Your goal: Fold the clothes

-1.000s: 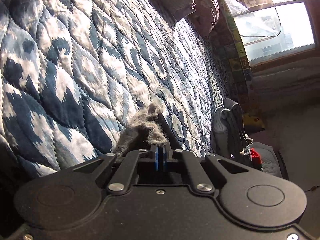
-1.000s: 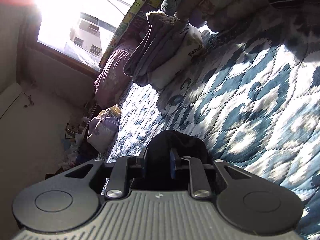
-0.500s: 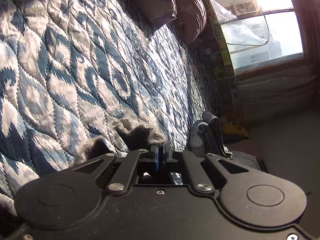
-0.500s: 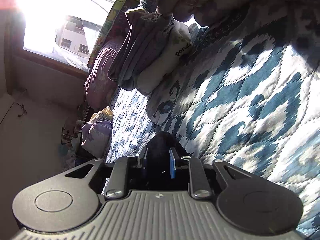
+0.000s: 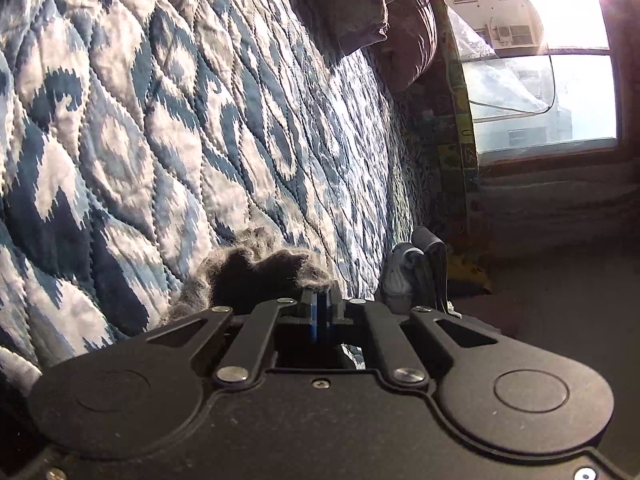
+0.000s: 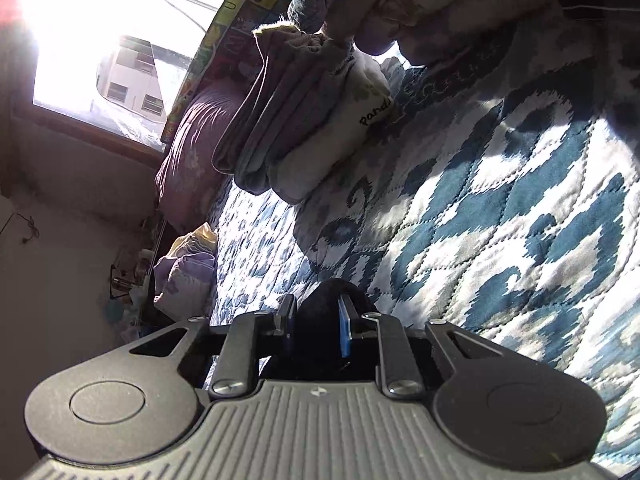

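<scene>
**Both grippers pinching one dark garment over the quilt**

Blue-and-white quilted bedspread (image 5: 192, 128) lies ahead of both grippers as the folding surface. Stack of folded clothes (image 6: 304, 128) sits well ahead, likely finished. Left gripper (image 5: 320, 304), jaws fully closed, pinches fuzzy dark-grey knit garment (image 5: 256, 276); right gripper (image 6: 316, 320) clamps a thicker bunch, jaws part-spread.

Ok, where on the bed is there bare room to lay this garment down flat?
Free: the bare quilt ahead of the right claw, up to the folded stack; also the quilt ahead of the left claw, short of the pillows. Crowded: the clothes pile behind that stack.
</scene>
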{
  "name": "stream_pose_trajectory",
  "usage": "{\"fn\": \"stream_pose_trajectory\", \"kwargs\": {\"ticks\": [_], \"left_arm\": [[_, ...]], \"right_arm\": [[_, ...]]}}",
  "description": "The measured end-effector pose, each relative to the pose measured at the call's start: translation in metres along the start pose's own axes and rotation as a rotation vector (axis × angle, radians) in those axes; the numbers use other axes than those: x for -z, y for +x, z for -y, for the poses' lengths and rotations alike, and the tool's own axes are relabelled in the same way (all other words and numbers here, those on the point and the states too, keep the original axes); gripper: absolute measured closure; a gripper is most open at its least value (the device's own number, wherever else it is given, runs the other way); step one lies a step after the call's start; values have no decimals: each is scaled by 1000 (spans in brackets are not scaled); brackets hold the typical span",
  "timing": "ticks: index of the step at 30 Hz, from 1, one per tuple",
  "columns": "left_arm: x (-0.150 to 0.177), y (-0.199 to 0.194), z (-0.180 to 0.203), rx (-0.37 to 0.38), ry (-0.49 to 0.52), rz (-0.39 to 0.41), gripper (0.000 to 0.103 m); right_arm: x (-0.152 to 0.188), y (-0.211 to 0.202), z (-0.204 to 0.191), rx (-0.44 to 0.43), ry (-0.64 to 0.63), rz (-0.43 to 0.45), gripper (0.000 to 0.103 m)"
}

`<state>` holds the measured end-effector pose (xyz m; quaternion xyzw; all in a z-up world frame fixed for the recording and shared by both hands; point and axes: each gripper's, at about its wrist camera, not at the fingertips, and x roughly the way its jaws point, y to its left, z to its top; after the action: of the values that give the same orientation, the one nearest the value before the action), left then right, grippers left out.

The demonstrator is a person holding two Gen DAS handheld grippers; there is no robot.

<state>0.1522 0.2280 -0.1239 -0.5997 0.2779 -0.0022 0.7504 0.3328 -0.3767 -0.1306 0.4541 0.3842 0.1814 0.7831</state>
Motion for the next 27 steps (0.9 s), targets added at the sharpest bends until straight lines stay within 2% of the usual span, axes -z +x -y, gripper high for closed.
{"fn": "stream_pose_trajectory", "kwargs": {"ticks": [10,13,17,18,20,23,27], "left_arm": [[11,-8,-33,-51,86,-69,102],[16,-13,-31,-41,141,-71,102],[23,-24,-18,-10,266,-27,102],[24,-23,-20,-23,292,-24,102],[25,-19,-28,-61,290,-38,102],[31,-21,-33,-61,313,-36,102],[31,-18,-41,-73,308,-34,102]], "right_arm": [[30,-24,37,14,-145,-100,81],[38,-31,45,-11,-141,-89,82],[44,-41,49,-57,-137,-55,82],[47,-36,50,-21,-158,-75,82],[50,-34,56,-11,-147,-82,83],[52,-40,55,-28,-159,-66,83],[55,-39,56,-5,-164,-63,84]]}}
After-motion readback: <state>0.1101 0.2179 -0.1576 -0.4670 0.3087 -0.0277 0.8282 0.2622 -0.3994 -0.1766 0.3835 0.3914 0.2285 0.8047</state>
